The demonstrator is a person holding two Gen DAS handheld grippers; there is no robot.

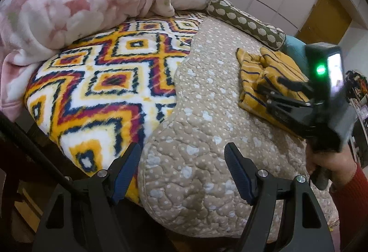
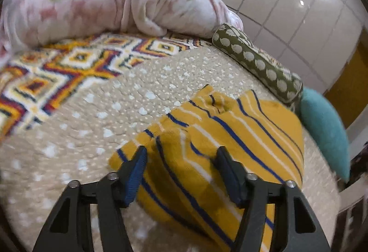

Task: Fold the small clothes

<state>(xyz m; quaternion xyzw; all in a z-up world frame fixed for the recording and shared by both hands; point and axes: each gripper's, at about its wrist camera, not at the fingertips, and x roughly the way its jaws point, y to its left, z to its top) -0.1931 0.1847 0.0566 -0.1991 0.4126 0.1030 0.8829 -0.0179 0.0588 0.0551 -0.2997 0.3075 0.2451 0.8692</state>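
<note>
Right gripper (image 2: 181, 160) part-open astride the striped yellow garment (image 2: 232, 127), pads unpressed; left gripper (image 1: 182, 160) wide, empty, beside it.

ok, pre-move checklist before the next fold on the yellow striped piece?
1. Yellow striped garment lies on the beige quilt: ok.
2. Garment flat: not ok, bunched layers.
3. Right gripper over garment, jaws apart, not pinching cloth: ok.
4. Left gripper open, nothing in it, over bare quilt: ok.
5. Room to fold toward the patterned blanket: ok.
6. Garment's near edge: cannot tell, hidden by the jaws.
</note>
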